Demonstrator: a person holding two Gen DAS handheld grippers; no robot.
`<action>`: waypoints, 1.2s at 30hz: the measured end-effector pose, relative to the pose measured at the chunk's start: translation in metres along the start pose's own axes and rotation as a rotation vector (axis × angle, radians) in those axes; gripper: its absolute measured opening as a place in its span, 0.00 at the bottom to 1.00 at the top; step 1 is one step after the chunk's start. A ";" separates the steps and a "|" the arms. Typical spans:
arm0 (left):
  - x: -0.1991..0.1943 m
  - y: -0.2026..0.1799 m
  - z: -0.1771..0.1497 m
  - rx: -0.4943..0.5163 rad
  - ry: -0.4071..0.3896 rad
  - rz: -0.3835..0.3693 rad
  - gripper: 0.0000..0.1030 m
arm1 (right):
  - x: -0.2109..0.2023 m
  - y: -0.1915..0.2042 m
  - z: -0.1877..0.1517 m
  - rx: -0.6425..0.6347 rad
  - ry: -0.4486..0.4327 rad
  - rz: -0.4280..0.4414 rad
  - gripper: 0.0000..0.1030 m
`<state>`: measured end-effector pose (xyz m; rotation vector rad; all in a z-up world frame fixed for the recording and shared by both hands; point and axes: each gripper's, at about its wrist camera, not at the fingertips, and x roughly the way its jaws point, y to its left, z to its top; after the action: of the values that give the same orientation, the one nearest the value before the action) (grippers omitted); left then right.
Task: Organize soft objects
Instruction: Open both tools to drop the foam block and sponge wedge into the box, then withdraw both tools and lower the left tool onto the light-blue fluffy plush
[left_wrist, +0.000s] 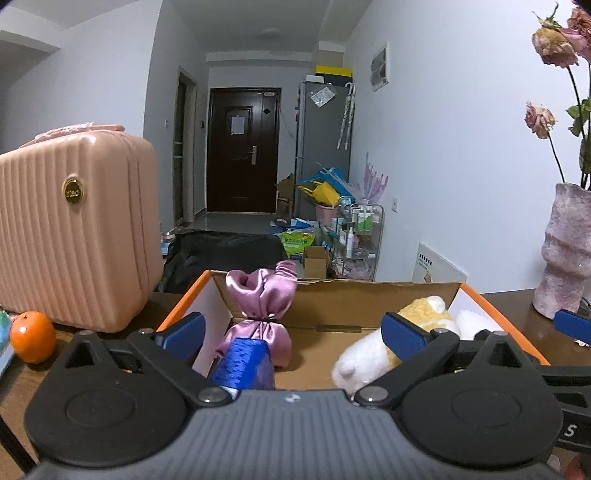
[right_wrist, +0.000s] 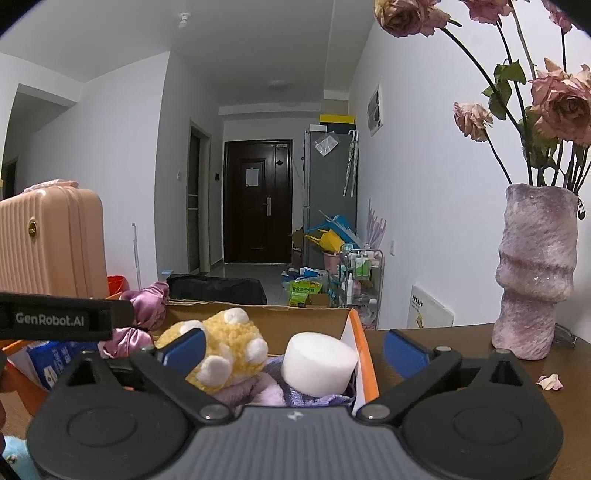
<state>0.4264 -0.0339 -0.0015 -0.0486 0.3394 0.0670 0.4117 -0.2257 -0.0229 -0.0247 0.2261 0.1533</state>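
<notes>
The cardboard box with orange edging (left_wrist: 369, 286) is sitting low in the middle of both wrist views, and the soft things are already lying inside it. In the left wrist view a pink satin pouch tied at the neck (left_wrist: 264, 306) is leaning against the box's left wall, with a blue fabric-covered item (left_wrist: 245, 363) just in front of it. Toward the lower right of that view a yellow and white plush toy (left_wrist: 424, 314) is resting on the box floor. In the right wrist view the same plush is lying on a lilac cloth (right_wrist: 258, 393), touching a white foam cylinder (right_wrist: 319, 363) at the box's right wall.

The left gripper (left_wrist: 295, 332) is hovering over the box with its jaws spread wide and nothing pressed between the pads. The right gripper (right_wrist: 293, 345) is likewise standing fully apart, empty, above the plush and foam.

This looks like the release step, with items dropped in. The next move probably calls for backing both grippers clear of the box walls, then looking for any soft item left outside; a pale blue fuzzy shape (right_wrist: 14, 448) is showing at the lower left of the right wrist view, though what it is cannot be told.
</notes>
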 end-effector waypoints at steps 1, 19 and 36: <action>0.000 0.001 0.000 -0.004 0.003 0.004 1.00 | 0.000 -0.001 0.000 0.000 0.001 -0.001 1.00; -0.034 0.014 -0.012 -0.011 0.016 0.025 1.00 | -0.043 -0.007 -0.009 0.007 -0.005 -0.037 1.00; -0.091 0.017 -0.038 0.005 0.048 0.000 1.00 | -0.104 0.001 -0.023 0.010 0.009 -0.049 1.00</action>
<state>0.3270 -0.0247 -0.0071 -0.0449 0.3878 0.0655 0.3059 -0.2411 -0.0223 -0.0211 0.2352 0.1037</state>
